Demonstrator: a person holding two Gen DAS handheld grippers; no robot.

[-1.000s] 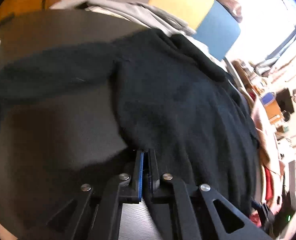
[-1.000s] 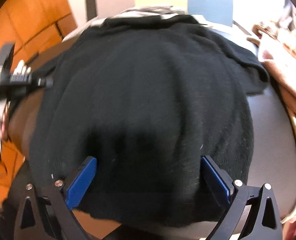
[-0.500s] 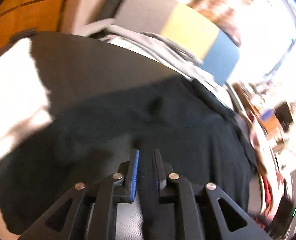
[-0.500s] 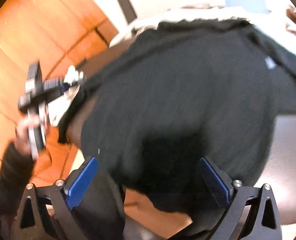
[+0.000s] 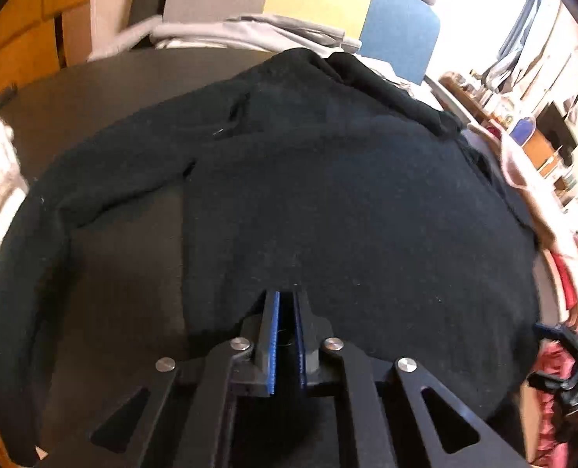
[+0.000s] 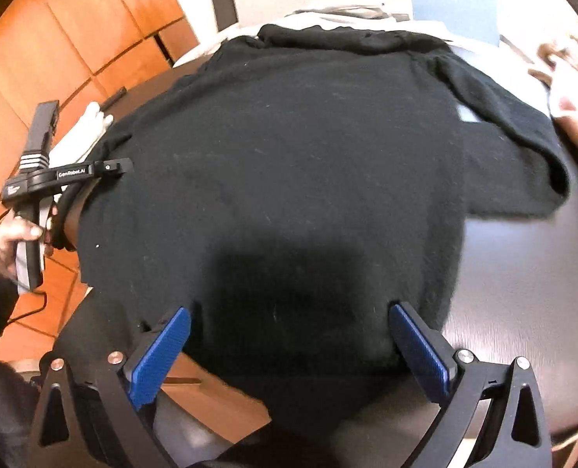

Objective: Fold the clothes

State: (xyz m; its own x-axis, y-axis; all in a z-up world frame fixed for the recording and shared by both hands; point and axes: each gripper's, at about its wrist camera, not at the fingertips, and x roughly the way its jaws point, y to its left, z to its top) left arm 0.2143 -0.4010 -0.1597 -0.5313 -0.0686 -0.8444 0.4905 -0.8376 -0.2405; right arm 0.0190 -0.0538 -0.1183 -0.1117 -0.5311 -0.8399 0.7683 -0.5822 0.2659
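Left tool (image 5: 285, 300) – closing on sweater (image 5: 347, 195) hem | right tool (image 6: 289, 345) – spread wide, angled down

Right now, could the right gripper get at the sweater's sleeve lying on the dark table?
Probably yes: the right gripper hangs open over the black sweater, and nothing covers the sleeve beside it.

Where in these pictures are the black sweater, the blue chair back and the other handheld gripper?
black sweater (image 6: 308, 179): right wrist view, middle of its body.
blue chair back (image 5: 400, 35): left wrist view, the blue panel behind the table.
left gripper (image 6: 119, 165): right wrist view, its tip at the sweater's edge.
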